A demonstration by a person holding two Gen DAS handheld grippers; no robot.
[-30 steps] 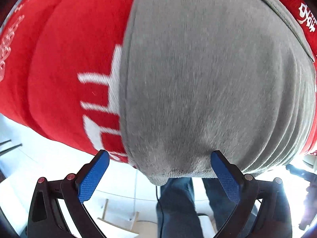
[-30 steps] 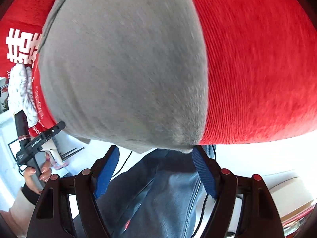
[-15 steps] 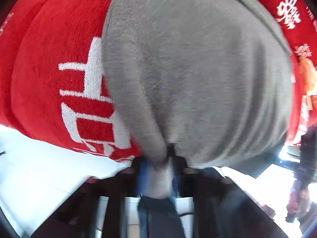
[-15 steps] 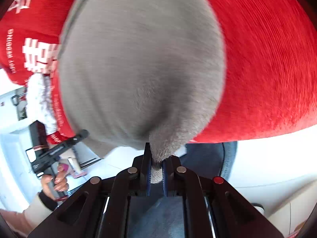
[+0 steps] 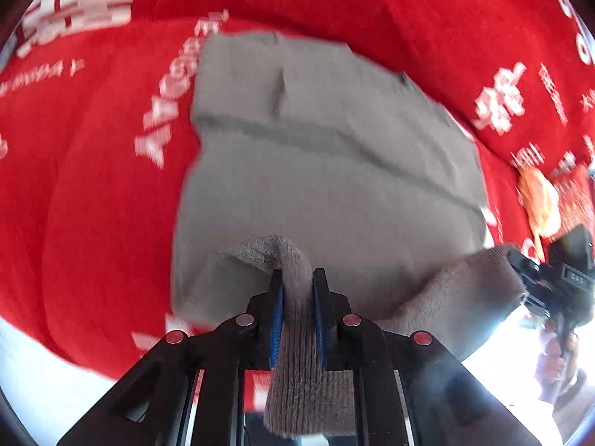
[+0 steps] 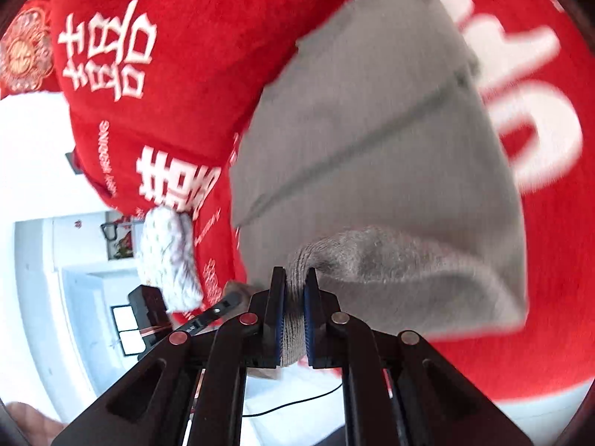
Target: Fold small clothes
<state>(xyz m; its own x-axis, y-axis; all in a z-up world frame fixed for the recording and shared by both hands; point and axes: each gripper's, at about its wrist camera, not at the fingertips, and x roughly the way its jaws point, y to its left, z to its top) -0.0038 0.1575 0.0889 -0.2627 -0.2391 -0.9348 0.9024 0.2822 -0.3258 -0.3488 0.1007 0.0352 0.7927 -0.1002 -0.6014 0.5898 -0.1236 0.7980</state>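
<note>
Left wrist: left gripper pinches a near corner of the grey cloth, which lies on the red blanket; right gripper grips the cloth's other near corner. Right wrist: right gripper is clamped on the grey cloth over the red blanket; a white bundle sits on the blanket, left of the cloth.

The soft grey knitted garment is the landmark. It fills the pinch of the left gripper and of the right gripper, so no gap remains between either pair of fingers. Red plush cloth with white lettering lies bare on every side of the garment. Left of the garment, a white speckled bundle sits near its edge, an obstacle there.
</note>
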